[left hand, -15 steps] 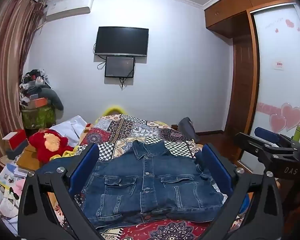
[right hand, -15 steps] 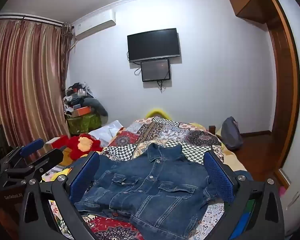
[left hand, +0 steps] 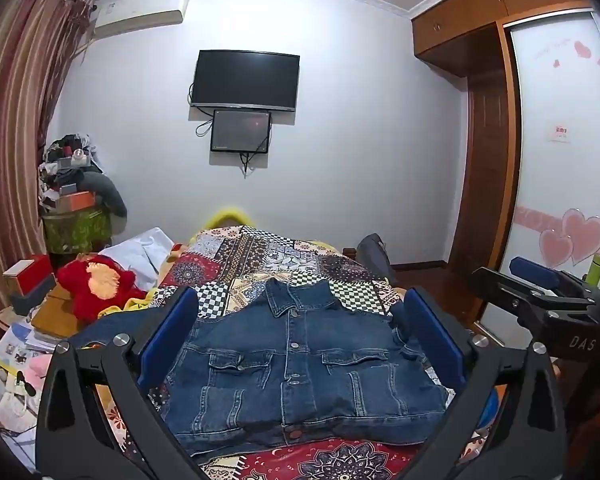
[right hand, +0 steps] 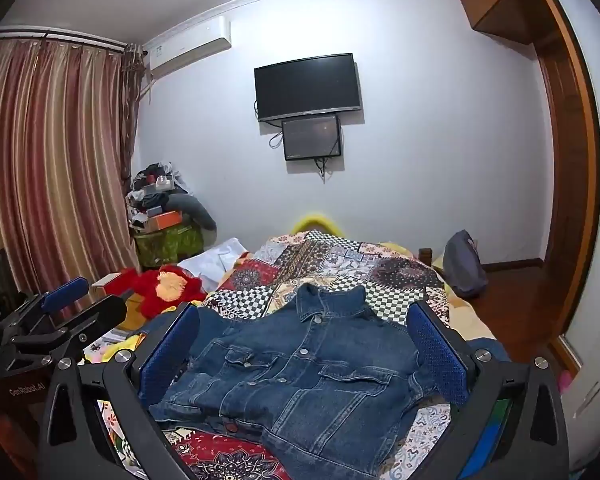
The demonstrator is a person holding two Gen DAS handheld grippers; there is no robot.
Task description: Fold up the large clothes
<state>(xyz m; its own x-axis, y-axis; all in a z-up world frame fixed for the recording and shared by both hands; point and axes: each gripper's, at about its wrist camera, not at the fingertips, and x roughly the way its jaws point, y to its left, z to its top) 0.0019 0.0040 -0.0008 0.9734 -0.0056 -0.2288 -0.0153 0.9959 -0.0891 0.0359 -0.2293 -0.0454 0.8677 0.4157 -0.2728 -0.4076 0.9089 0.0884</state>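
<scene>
Lying buttoned on patchwork bedspread [left hand: 260, 256], denim jacket [left hand: 300, 364], both tongs wide and empty, wardrobe door [left hand: 556, 168] only in left view

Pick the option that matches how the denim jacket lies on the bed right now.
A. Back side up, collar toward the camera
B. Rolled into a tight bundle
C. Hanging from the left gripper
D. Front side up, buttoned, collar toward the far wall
D: the denim jacket lies flat on the patchwork bedspread, its button placket and both chest pockets facing up, collar at the far end; the left gripper and right gripper are both open and hold nothing.
</scene>
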